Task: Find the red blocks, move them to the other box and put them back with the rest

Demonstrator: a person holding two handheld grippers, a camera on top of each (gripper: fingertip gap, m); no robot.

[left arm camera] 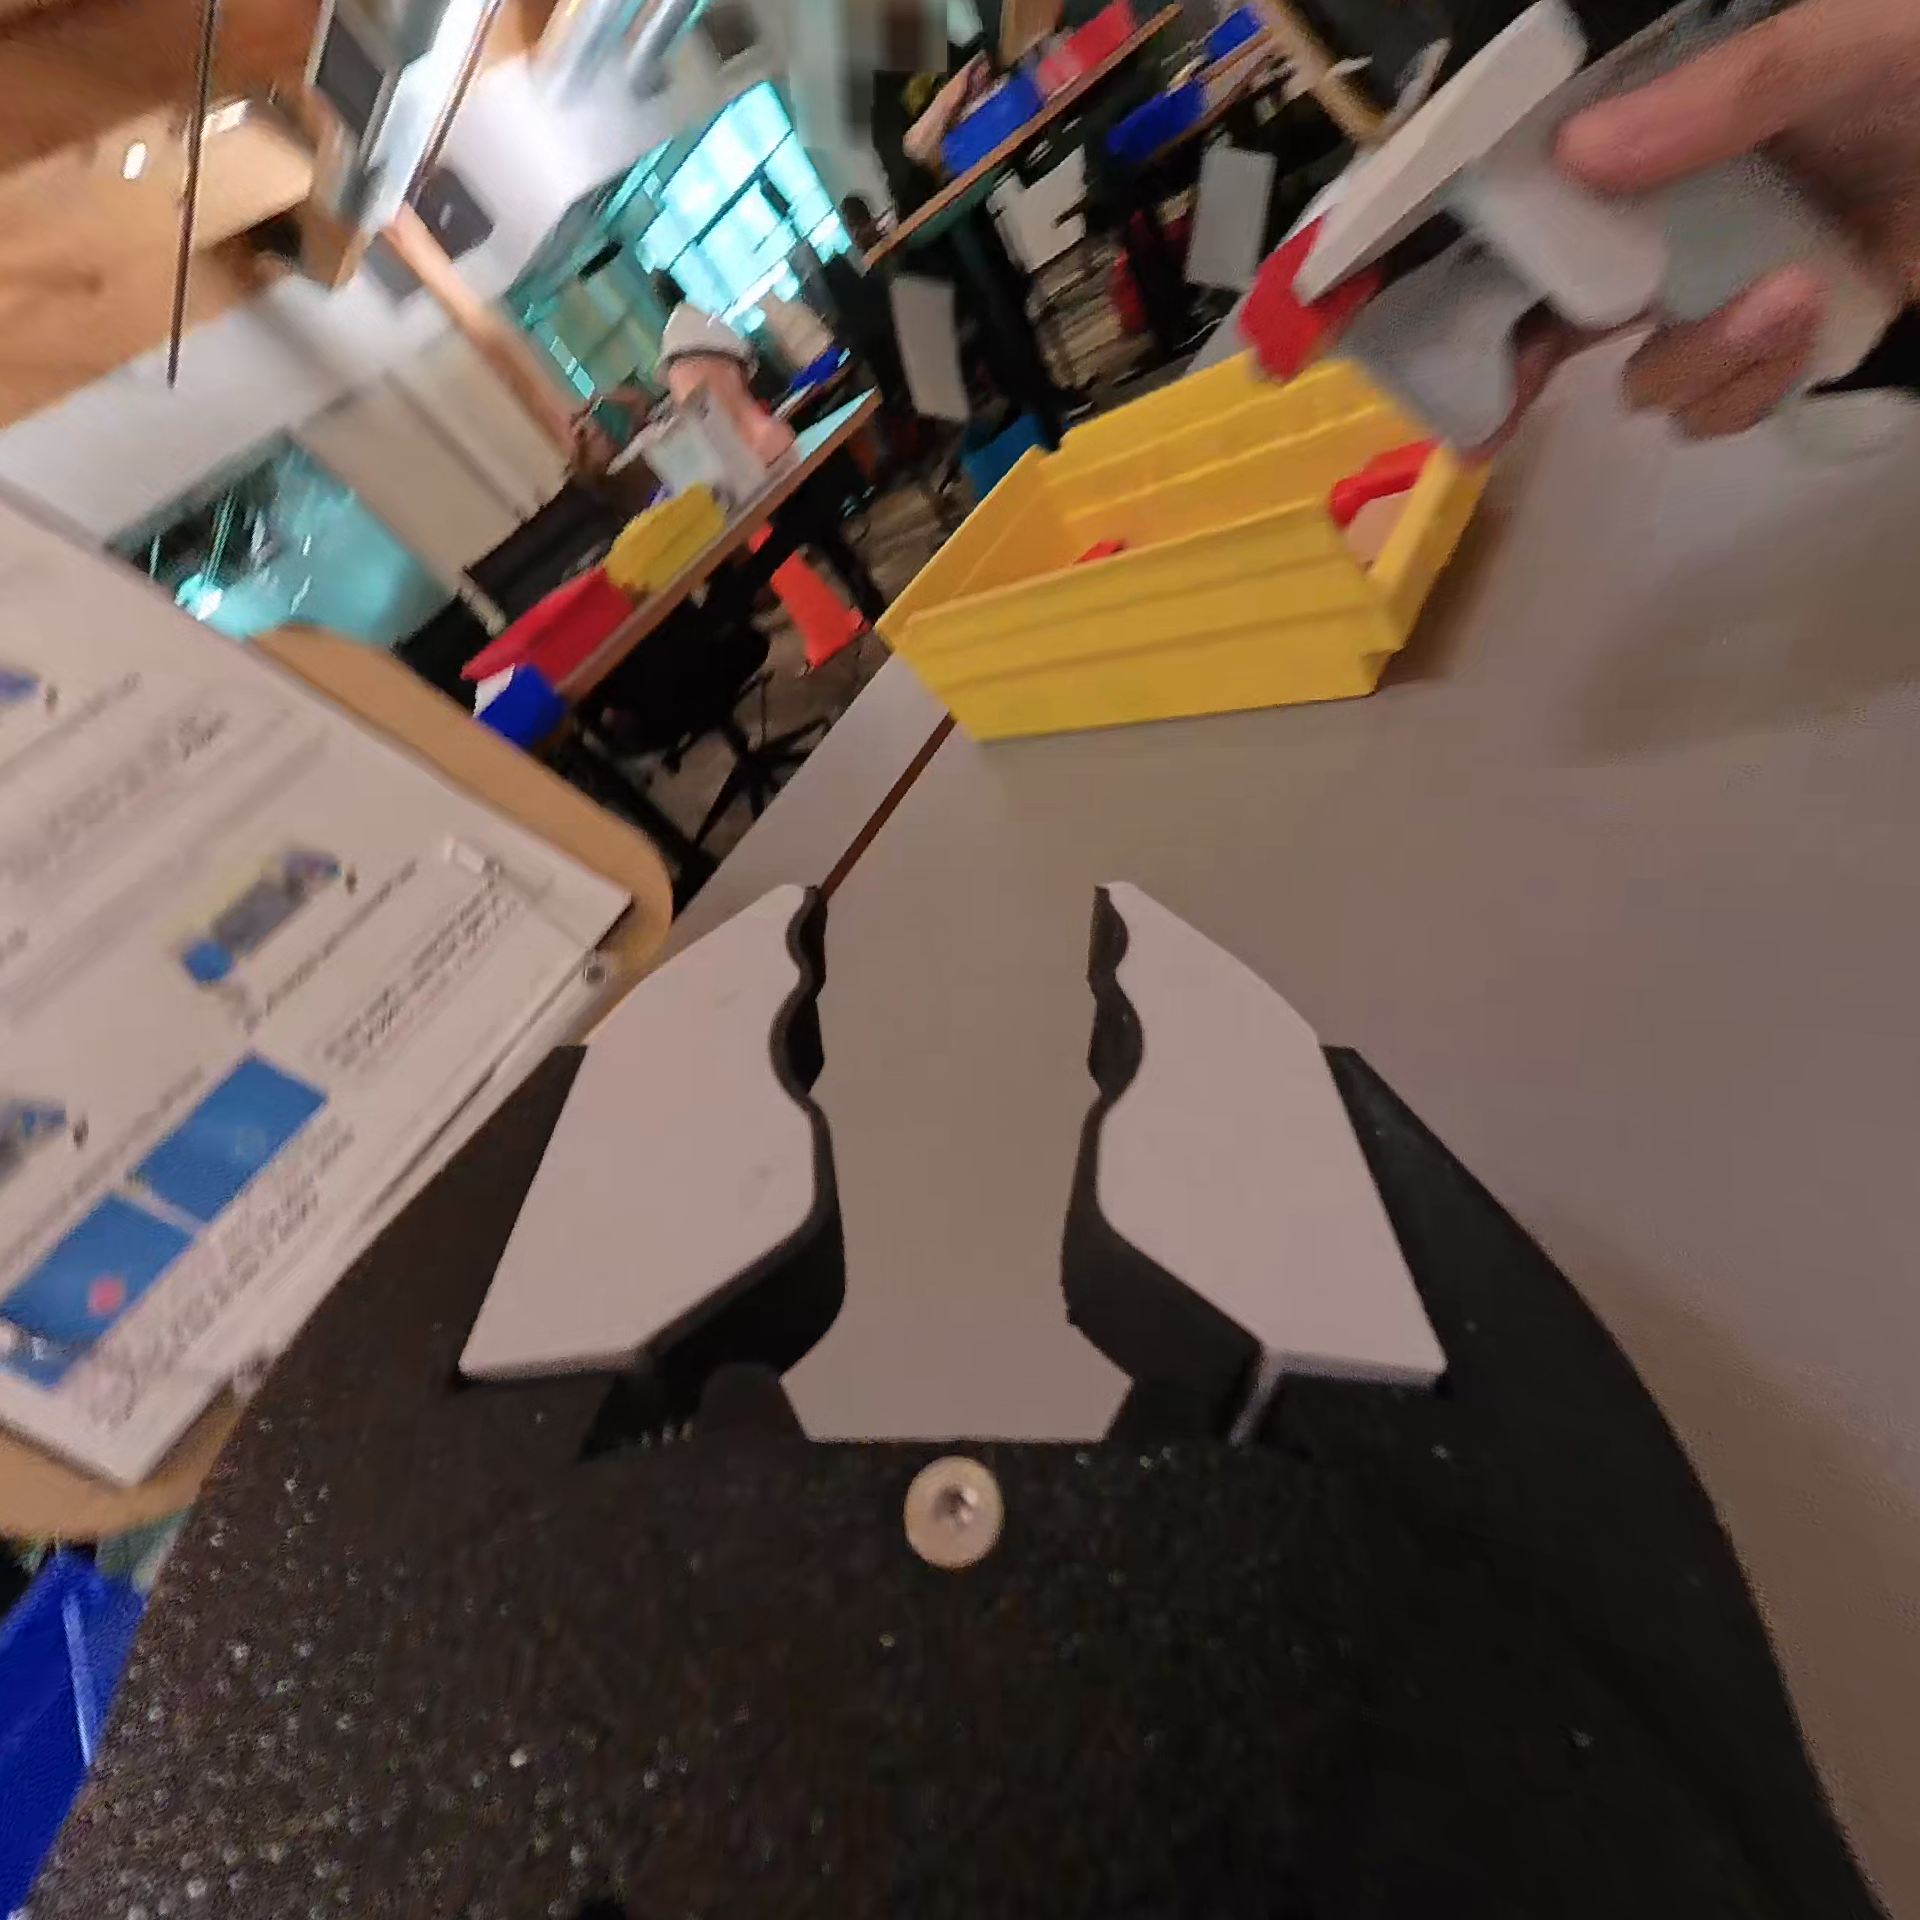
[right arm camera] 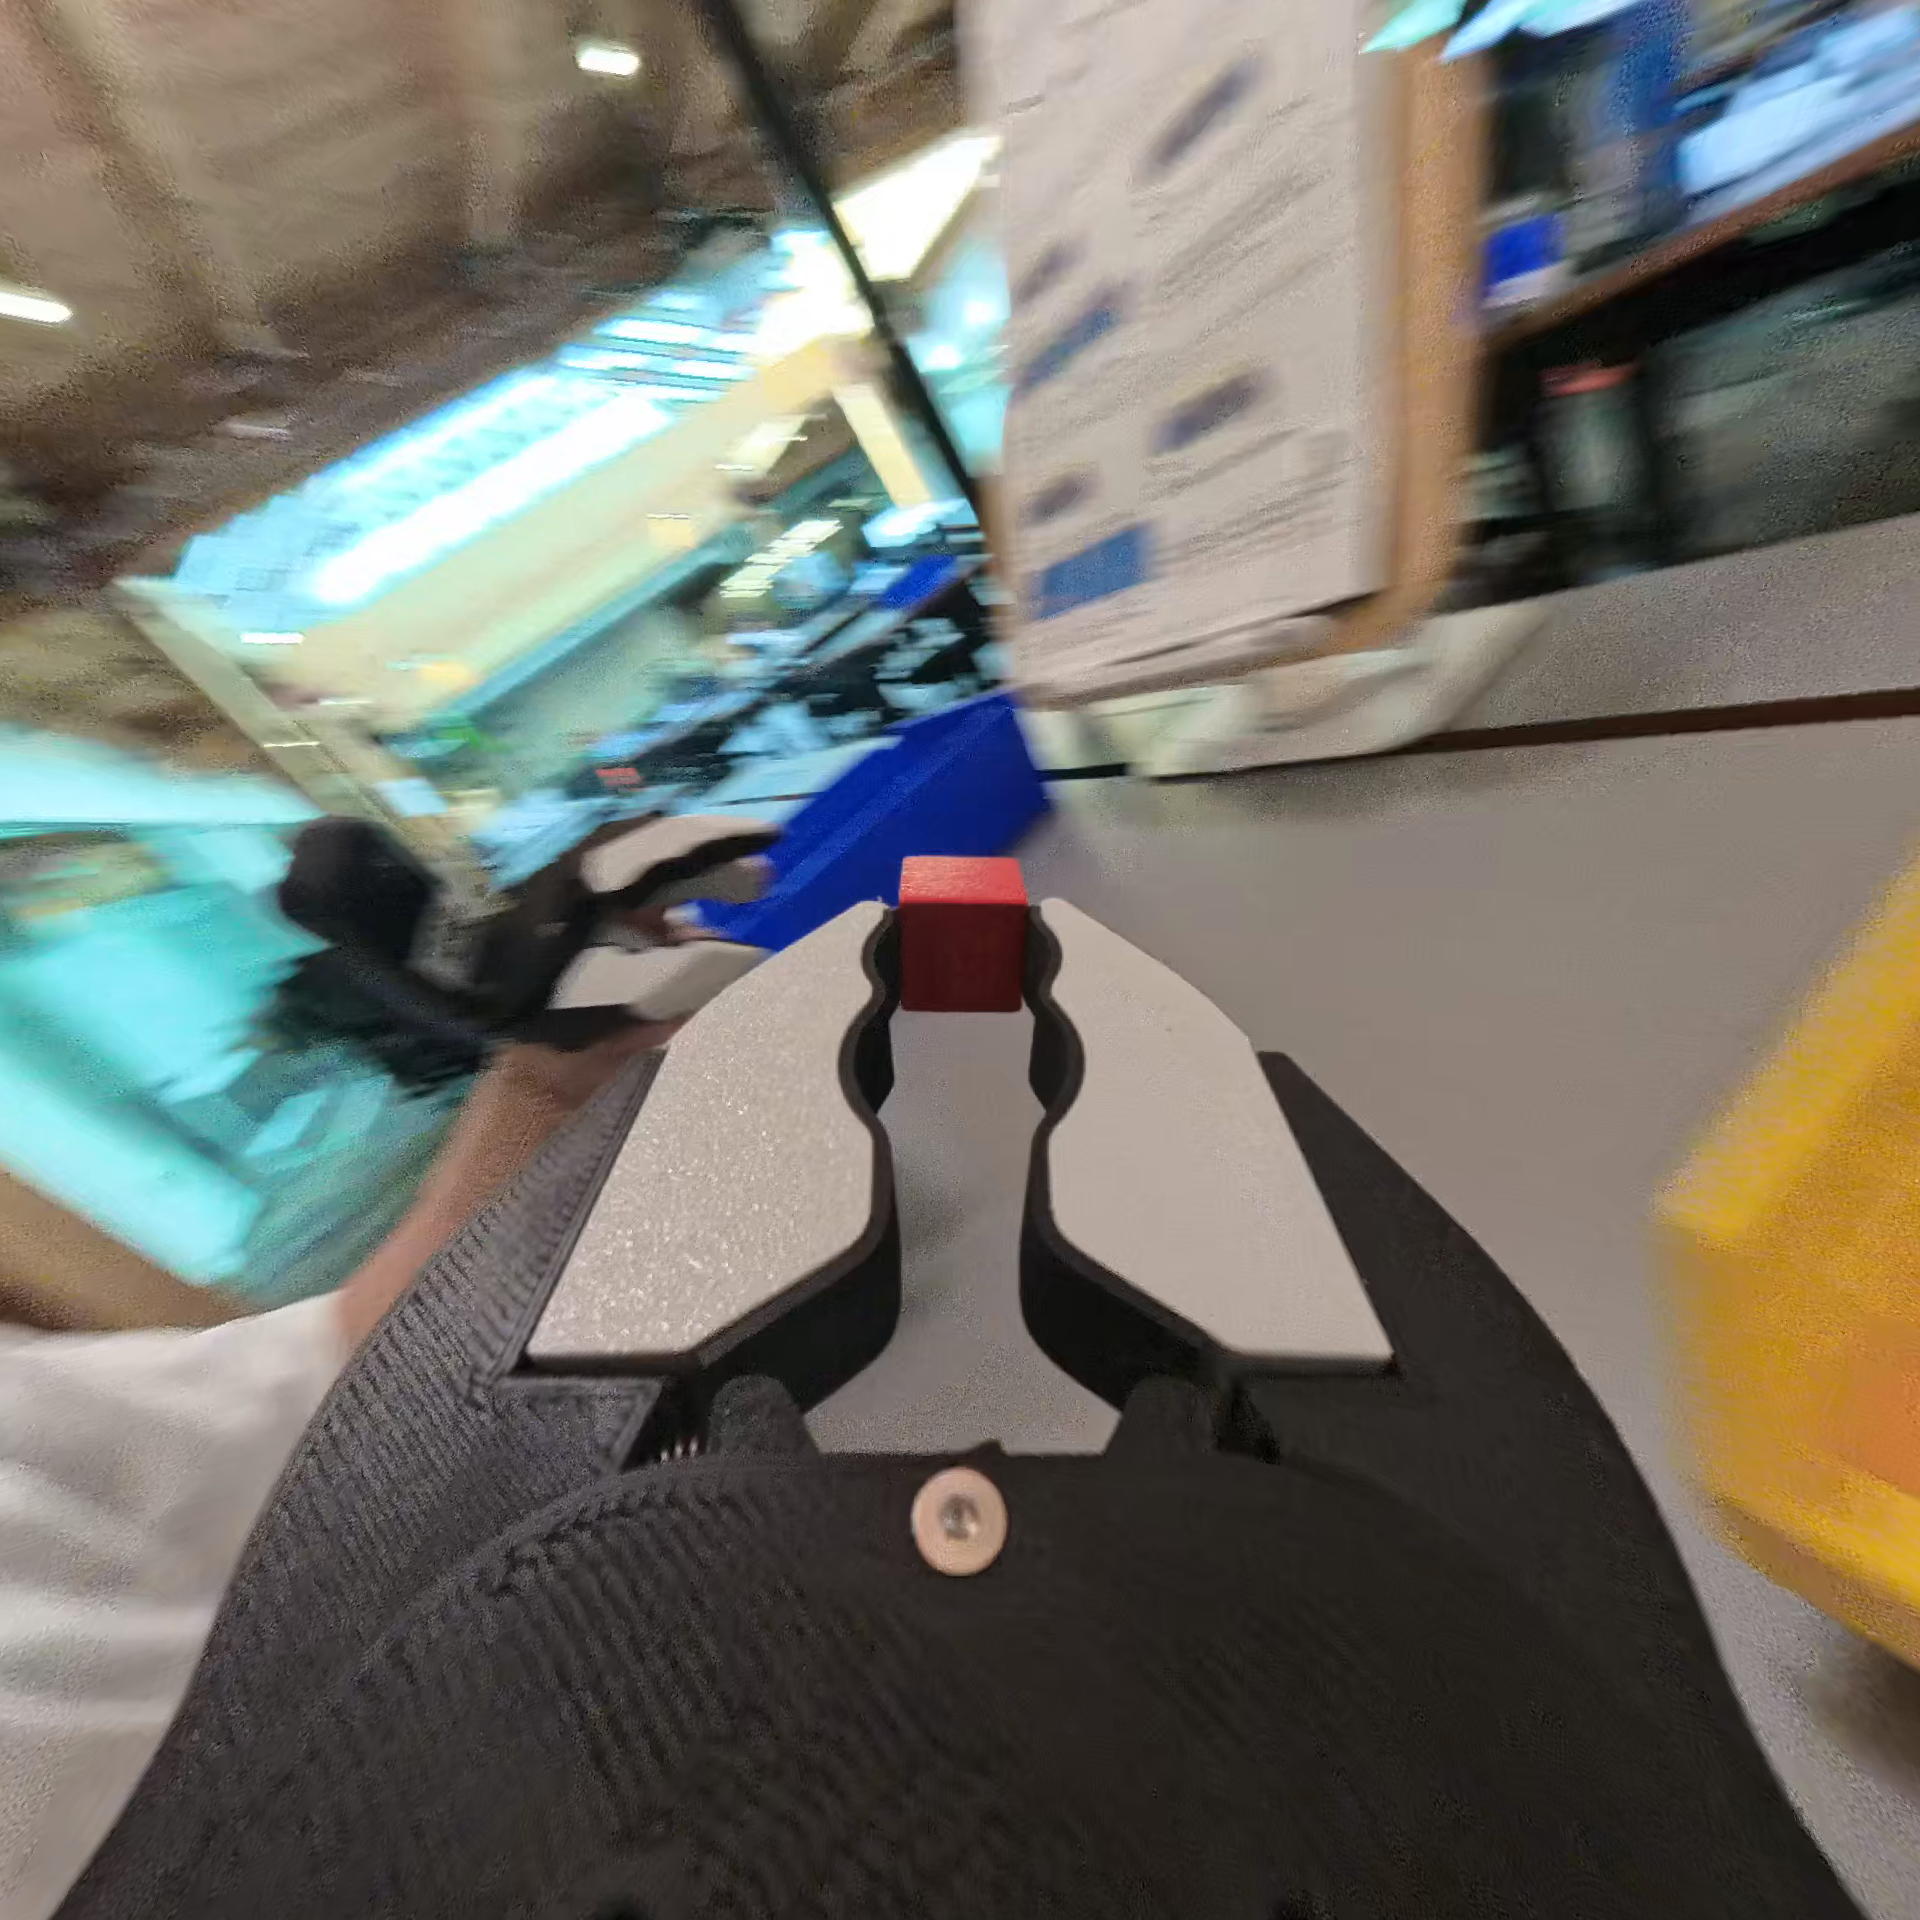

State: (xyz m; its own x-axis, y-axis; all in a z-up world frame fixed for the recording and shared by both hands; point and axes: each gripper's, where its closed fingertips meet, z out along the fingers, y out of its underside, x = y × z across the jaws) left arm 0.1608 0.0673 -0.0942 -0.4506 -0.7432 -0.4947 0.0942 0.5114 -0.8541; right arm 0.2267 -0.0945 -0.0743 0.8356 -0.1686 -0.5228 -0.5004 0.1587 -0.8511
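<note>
so the right tool [right arm camera: 961,914] grips a red block [right arm camera: 961,940] between its pads, up over the grey worktop [right arm camera: 1455,987] just beside the yellow box [left arm camera: 1174,592], which has more red pieces inside. the left tool [left arm camera: 951,904] hangs unclenched, nothing in it. blue box [right arm camera: 914,800] sits ahead, open worktop between; most sorting looks left.
</note>
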